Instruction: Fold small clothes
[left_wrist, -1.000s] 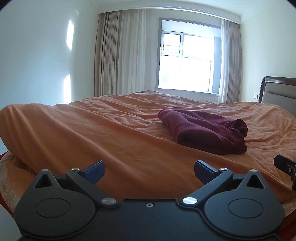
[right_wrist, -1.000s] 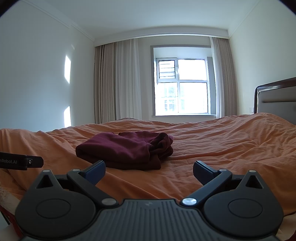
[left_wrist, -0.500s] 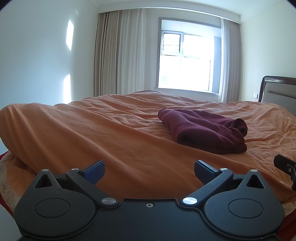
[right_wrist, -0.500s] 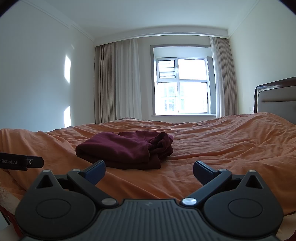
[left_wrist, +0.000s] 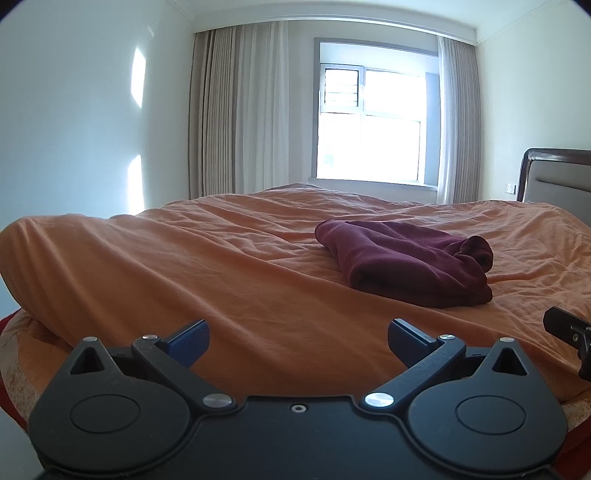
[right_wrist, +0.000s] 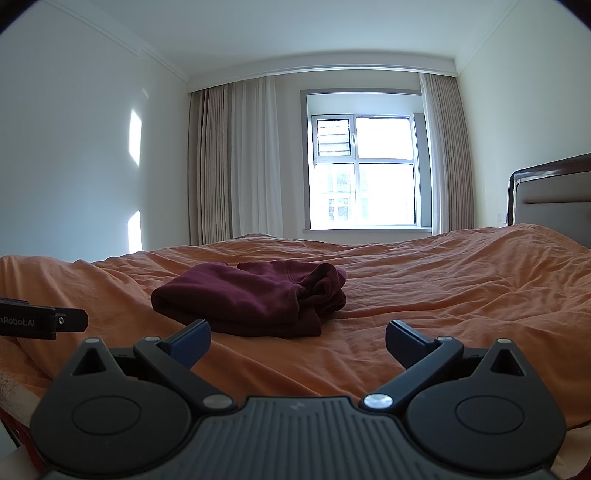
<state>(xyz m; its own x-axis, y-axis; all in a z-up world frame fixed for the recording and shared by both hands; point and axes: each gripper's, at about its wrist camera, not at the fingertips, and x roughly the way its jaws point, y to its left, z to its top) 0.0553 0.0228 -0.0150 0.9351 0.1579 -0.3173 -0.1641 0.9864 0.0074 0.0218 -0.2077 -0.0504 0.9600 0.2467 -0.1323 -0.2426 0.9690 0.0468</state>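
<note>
A dark maroon garment (left_wrist: 406, 264) lies folded into a thick bundle on the orange bedcover (left_wrist: 221, 266), ahead and to the right in the left wrist view. In the right wrist view the garment (right_wrist: 255, 299) lies ahead and slightly left. My left gripper (left_wrist: 298, 341) is open and empty, low over the near edge of the bed. My right gripper (right_wrist: 297, 341) is open and empty, also at the near edge, short of the garment. Each gripper shows at the edge of the other's view.
The rumpled orange bedcover (right_wrist: 443, 295) covers the whole bed. A padded headboard (right_wrist: 550, 199) stands at the right. A window (right_wrist: 364, 173) with curtains (right_wrist: 236, 162) is on the far wall. A white wall (left_wrist: 74, 129) is at the left.
</note>
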